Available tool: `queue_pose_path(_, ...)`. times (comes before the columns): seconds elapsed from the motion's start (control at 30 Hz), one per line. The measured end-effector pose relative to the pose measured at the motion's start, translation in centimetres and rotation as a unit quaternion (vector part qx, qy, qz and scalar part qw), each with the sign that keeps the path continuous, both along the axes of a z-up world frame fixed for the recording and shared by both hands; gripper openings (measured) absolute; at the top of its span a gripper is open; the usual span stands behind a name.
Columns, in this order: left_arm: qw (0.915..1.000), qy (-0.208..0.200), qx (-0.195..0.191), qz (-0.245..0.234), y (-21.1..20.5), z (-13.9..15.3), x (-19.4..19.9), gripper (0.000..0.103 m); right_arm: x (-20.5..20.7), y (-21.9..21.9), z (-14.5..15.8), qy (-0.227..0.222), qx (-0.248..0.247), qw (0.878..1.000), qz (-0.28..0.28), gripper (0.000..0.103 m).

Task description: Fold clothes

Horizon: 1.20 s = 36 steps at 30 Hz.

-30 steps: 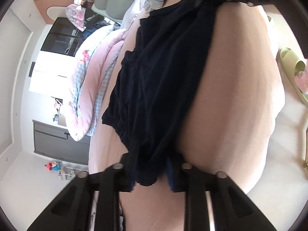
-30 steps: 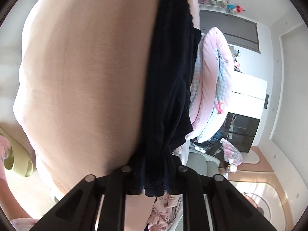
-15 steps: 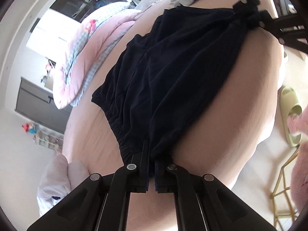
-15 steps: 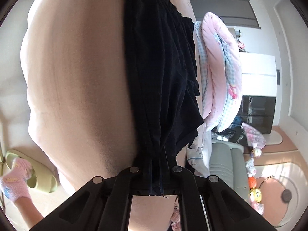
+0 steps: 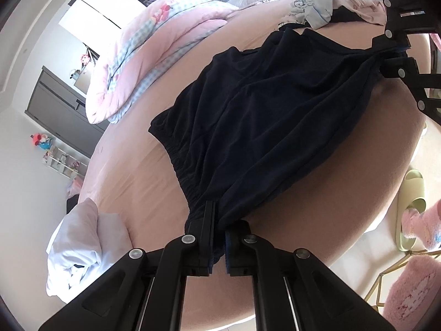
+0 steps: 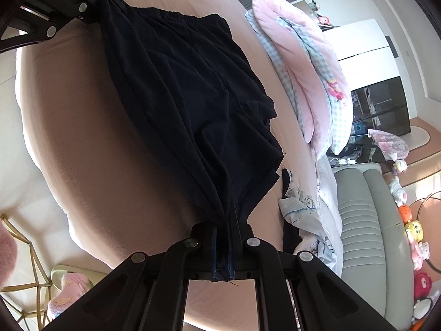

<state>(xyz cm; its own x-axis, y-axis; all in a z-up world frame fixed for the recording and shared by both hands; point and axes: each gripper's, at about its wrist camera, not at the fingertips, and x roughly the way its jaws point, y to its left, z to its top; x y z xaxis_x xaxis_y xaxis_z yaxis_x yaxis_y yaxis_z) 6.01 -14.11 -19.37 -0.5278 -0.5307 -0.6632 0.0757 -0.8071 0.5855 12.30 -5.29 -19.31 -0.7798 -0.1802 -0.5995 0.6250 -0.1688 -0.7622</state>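
A pair of dark navy shorts [image 5: 261, 115] hangs stretched between my two grippers above the pink bed [image 5: 143, 187]. My left gripper [image 5: 219, 220] is shut on the elastic waistband end. My right gripper [image 6: 227, 220] is shut on the leg-hem end. In the left wrist view the right gripper [image 5: 397, 55] shows at the upper right. In the right wrist view the shorts [image 6: 198, 96] run up to the left gripper [image 6: 91, 2] at the top left. The far side of the shorts sags toward the bed.
A rolled pink and blue checked quilt [image 5: 154, 44] lies along the far side of the bed. A white garment [image 5: 80, 251] lies on the bed near my left gripper. Light printed clothes [image 6: 303, 215] lie piled by my right gripper. A green slipper [image 5: 413, 207] is on the floor.
Both grippers have swung and tilted with the shorts, so the garment now spreads out flatter and lower over the bed. Both grips have held.
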Motion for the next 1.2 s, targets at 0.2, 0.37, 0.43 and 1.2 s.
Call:
queue_pose_path(0.2, 0.9991, 0.008, 0.036, 0.019, -1.4, 1.5, -0.7, 0.005, -0.5, -0.5, 1.7, 0.007, -0.014, 1.000, -0.005, 0.007)
queue_pose_path(0.37, 0.9966, 0.018, 0.074, 0.031, -2.6, 2.5, -1.6, 0.005, -1.4, -1.1, 2.8, 0.002, -0.018, 1.000, -0.005, 0.007)
queue_pose_path(0.43, 0.9960, 0.019, 0.081, 0.033, -2.9, 2.8, -2.0, 0.005, -1.8, -1.4, 3.0, 0.004, -0.016, 1.000, -0.003, 0.007)
queue_pose_path(1.2, 0.9880, 0.060, 0.129, 0.060, -7.6, 5.9, -7.3, 0.005, -7.9, -5.2, 5.2, 0.012, -0.043, 0.999, -0.007, 0.007)
